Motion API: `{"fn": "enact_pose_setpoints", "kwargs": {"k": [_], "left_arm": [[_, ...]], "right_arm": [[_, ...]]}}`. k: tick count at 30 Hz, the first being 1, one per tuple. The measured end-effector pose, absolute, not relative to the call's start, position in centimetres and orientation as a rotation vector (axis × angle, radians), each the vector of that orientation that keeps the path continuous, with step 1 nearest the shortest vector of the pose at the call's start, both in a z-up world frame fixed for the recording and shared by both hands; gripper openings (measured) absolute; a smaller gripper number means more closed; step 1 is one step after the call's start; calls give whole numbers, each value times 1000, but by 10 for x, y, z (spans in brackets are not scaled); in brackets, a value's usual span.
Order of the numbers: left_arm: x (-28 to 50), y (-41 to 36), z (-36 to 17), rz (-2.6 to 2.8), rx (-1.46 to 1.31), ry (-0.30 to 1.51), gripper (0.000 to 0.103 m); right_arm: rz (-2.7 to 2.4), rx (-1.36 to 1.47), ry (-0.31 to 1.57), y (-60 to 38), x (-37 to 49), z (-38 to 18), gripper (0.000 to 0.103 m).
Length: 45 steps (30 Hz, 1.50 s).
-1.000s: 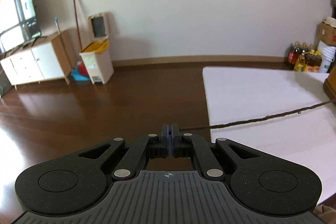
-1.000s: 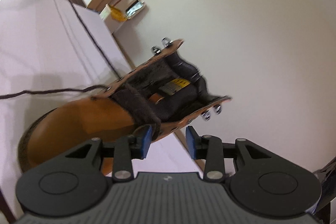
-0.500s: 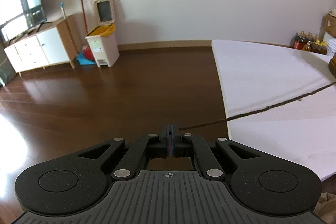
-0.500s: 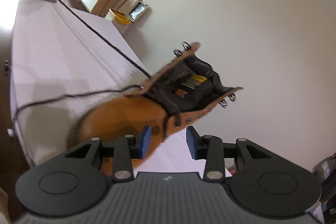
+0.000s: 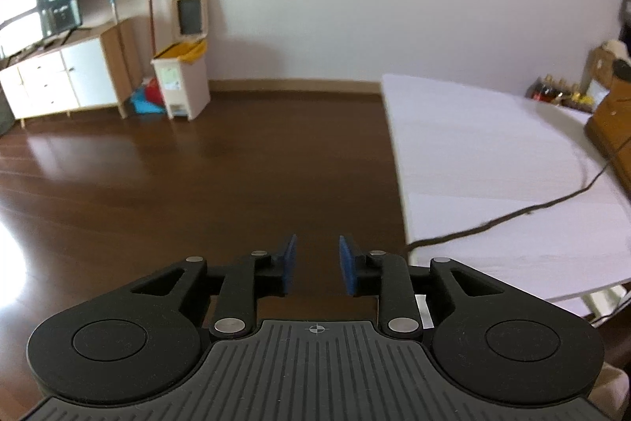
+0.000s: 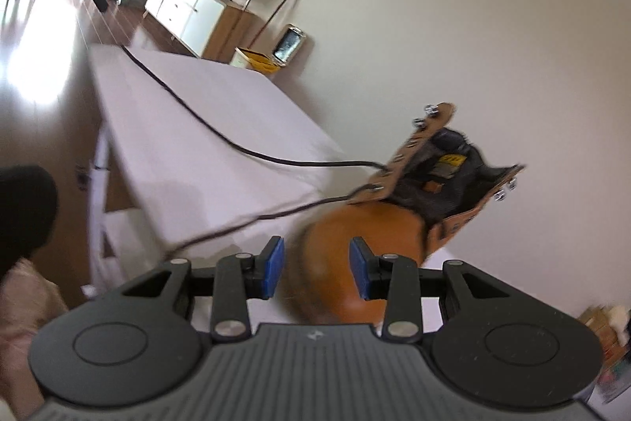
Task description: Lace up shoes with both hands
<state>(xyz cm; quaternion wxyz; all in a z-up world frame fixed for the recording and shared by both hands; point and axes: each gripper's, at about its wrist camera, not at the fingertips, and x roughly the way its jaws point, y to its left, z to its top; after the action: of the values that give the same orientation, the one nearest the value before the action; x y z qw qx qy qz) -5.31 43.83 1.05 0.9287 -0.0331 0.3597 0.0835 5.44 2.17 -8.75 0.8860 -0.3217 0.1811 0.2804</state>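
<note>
Table (image 6: 165, 113): white, spans the frame's left, bearing the boot.
Boot (image 6: 355, 243): centre right, tongue open for threading.
Lace (image 5: 512, 214): slack across the table, just released.
Left gripper (image 5: 315, 265): fingers just opened, empty.
Right gripper (image 6: 317, 269): fingers apart (boot toe beyond, ungripped).

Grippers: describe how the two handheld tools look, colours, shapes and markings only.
Left gripper and right gripper match: matte black bodies with a ribbed grey deck, a small crosshair mark at its front edge, two round black discs at the sides, silver pivot screws on black linkage bars, and flat blue pads on the fingers. No cables show.
</note>
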Motion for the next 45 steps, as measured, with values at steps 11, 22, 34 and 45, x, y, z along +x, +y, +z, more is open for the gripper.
{"fn": "enact_pose_setpoints", "kwargs": {"k": [11,22,34,45], "left_arm": [[-21,320,14,-195,48,644,31],[7,262,-3,-296,93,709,11],[2,243,5,-357,107,650,12],[-10,195,23,-561,136,535,30]], "right_arm": [[691,-474,617,36,22,-161,38],[733,-415,738,45,62,-238,38],[762,-405,723,31,60,-211,3],[639,-603,416,8,14,-63,3]]}}
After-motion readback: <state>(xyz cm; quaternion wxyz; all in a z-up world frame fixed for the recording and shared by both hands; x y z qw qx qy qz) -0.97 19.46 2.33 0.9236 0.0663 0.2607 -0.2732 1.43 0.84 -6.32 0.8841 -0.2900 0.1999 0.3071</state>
